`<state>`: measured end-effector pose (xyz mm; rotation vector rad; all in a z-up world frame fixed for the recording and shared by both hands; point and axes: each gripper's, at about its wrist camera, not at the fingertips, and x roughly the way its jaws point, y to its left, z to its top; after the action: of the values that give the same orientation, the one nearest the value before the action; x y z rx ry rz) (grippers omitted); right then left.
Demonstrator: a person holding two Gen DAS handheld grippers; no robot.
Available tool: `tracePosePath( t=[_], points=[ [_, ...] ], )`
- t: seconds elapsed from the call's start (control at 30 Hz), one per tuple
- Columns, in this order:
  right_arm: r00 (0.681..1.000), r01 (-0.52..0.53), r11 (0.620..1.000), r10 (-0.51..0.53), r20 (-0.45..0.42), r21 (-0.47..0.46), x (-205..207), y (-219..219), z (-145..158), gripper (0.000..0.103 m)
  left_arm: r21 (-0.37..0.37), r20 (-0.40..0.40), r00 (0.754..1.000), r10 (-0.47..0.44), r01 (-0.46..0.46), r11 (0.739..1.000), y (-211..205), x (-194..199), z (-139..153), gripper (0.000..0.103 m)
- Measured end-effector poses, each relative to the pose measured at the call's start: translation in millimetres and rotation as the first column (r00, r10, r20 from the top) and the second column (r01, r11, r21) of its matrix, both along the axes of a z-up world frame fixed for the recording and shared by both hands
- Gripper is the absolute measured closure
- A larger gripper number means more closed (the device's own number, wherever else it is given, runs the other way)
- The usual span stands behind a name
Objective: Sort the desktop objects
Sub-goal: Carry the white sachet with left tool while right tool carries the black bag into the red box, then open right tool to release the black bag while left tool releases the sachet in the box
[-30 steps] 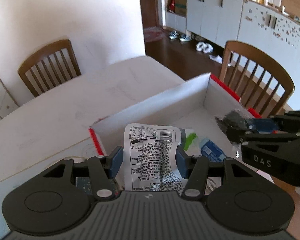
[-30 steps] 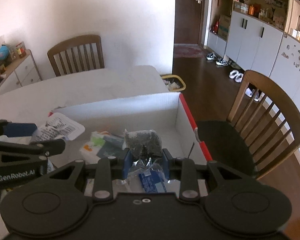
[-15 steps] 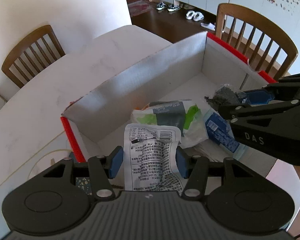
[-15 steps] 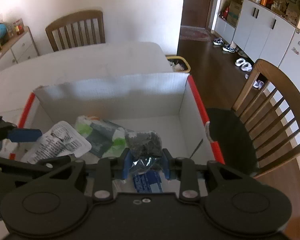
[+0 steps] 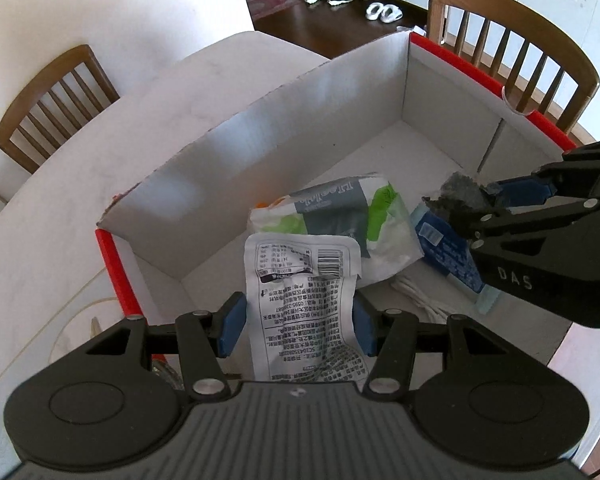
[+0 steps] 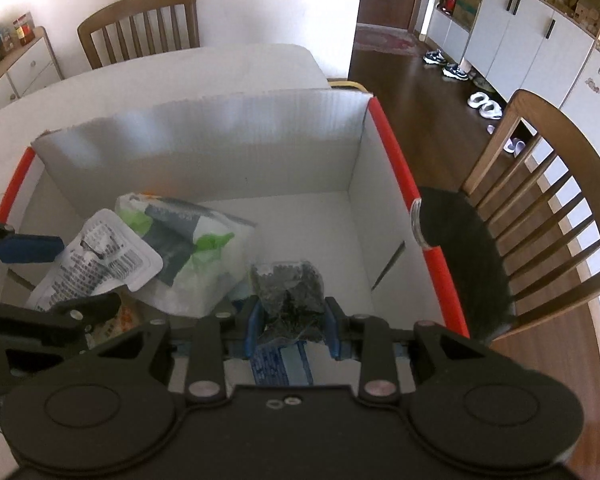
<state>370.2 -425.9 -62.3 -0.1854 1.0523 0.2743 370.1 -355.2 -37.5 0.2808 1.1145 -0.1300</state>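
The lower end of the white printed pouch is hidden behind the left gripper, whose blue fingers are closed on its sides; its long axis runs straight ahead, barcode end forward, over the open box. A clear packet of dark granules is clamped between the fingers of the right gripper, its lower part blurred. A green-and-white pack and a blue packet are seen lying inside the box, which stands on the white bench.

White printed pouch, dark granule bag above red-edged box.
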Motion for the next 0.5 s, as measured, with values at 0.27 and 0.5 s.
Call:
tracePosePath(
  t=[0.27,0.5],
  points=[
    [1.0,-0.01,1.0,0.009,-0.029,-0.008,-3.1,-0.5,-10.2,0.071,0.002,-0.025,1.0,-0.014,0.014,1.0,-2.0,3.7,-7.0,0.049],
    [0.999,-0.018,1.0,0.018,-0.03,-0.01,-8.5,-2.6,-12.5,0.068,-0.011,-0.047,0.998,-0.035,0.035,0.999,-2.0,4.5,-8.7,0.047]
  ],
)
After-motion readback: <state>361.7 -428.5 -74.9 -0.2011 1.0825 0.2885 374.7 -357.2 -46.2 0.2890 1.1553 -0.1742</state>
